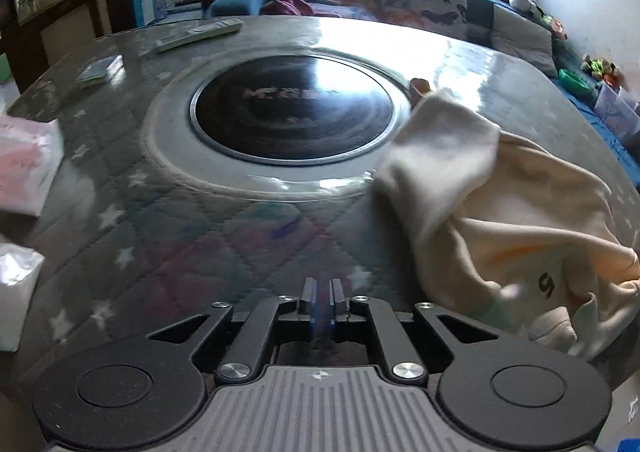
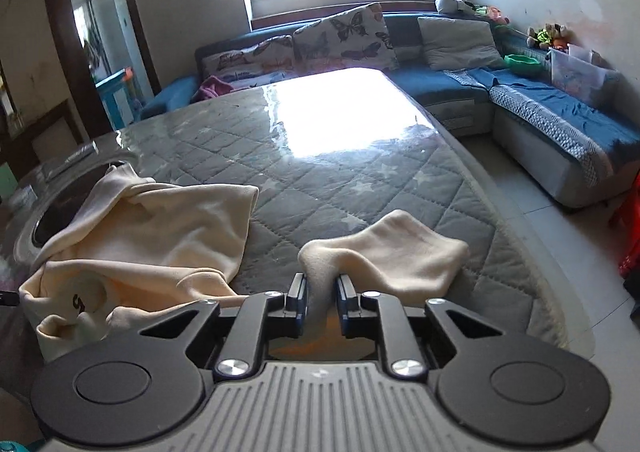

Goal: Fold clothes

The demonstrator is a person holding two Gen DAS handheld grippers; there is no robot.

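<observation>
A cream garment with a black printed mark lies crumpled on the quilted grey table cover, to the right of my left gripper. That gripper is shut and empty, its fingers together above the cover. In the right wrist view the garment's body lies bunched at the left. My right gripper is shut on a fold of the cream garment, which spreads out ahead of the fingertips.
A round black hotplate is set into the table. A remote, a small box and pink and white packs lie at the left. A blue sofa stands behind and to the right.
</observation>
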